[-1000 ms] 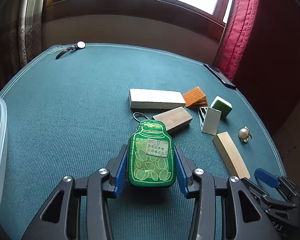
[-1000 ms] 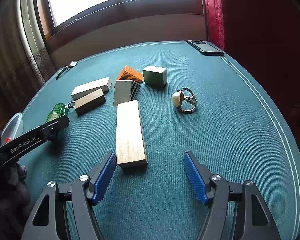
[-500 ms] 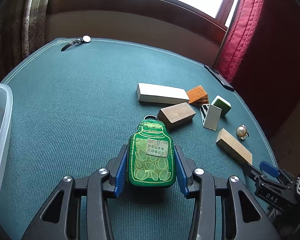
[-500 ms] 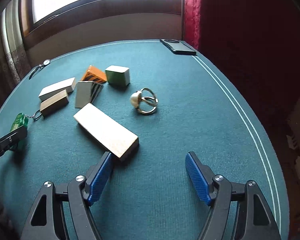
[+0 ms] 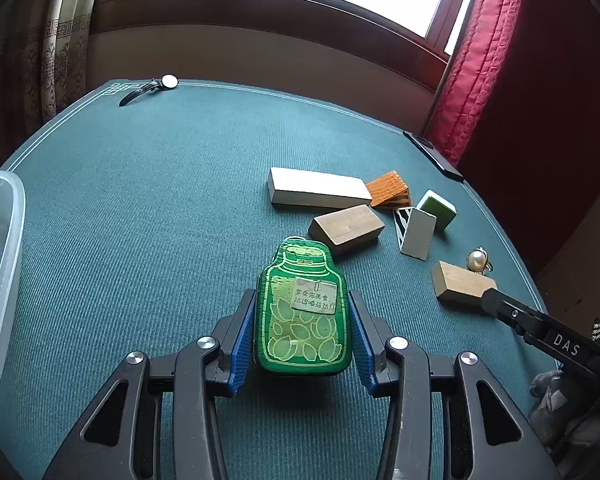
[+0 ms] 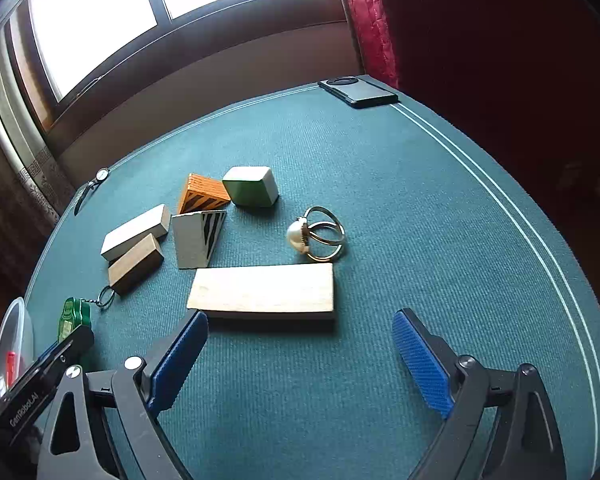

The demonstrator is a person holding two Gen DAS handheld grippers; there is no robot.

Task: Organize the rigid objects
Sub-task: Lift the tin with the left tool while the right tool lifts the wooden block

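The left gripper clamps a green tin above the table. Blocks lie beyond; a tub sits left.

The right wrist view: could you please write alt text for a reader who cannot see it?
The right gripper, jaws open, faces a pale wooden block lying crosswise on a green felt table. Behind it lie a pearl ring, more blocks and a phone. At far left, the left gripper holds a green bottle-shaped keychain.

Left claw clamped on load; right claw spread wide.
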